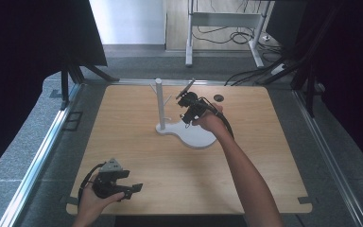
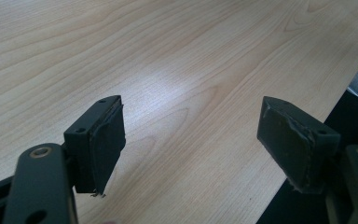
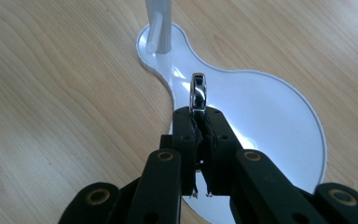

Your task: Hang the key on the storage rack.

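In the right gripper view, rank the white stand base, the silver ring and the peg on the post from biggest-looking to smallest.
1. white stand base
2. and 3. silver ring and peg: look alike in size, and the ring is nearer the camera, so unranked.

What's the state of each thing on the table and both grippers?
Left gripper: open, nothing between the pads, low over the table's near edge.
Right gripper: shut on the ring, above the stand's base.
Ring: silver, held edge-on, sticking out past the jaw tips, not yet on a peg.
Stand: white, upright, pegs bare.
Stand's base: flat on the table, nothing on it.
Table: wooden.
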Motion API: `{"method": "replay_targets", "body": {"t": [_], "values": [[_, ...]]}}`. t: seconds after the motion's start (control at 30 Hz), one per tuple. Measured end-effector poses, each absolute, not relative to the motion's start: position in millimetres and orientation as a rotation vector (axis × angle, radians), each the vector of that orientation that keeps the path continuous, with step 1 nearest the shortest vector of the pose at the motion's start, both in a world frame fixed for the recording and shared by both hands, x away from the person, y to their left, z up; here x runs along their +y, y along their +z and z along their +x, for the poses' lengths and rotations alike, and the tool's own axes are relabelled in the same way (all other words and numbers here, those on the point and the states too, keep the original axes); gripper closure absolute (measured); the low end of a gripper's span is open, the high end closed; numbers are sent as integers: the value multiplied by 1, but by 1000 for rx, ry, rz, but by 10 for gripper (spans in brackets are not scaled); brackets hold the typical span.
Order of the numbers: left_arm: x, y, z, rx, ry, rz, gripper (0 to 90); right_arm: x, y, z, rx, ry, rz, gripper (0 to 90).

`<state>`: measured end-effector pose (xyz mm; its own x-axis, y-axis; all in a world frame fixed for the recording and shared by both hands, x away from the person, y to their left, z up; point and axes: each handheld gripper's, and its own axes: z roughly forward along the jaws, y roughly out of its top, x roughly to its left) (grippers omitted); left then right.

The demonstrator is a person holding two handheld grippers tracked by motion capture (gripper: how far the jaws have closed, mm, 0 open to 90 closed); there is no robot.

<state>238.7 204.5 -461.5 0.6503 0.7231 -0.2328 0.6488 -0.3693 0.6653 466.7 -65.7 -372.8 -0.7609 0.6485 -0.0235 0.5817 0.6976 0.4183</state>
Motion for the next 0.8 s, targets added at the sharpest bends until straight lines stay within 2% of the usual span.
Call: {"method": "replay_targets", "body": {"t": [0.8], "values": [[204, -461, 238, 1051, 119, 2112, 237, -49, -365, 499, 2710, 573, 1045, 847]]}}
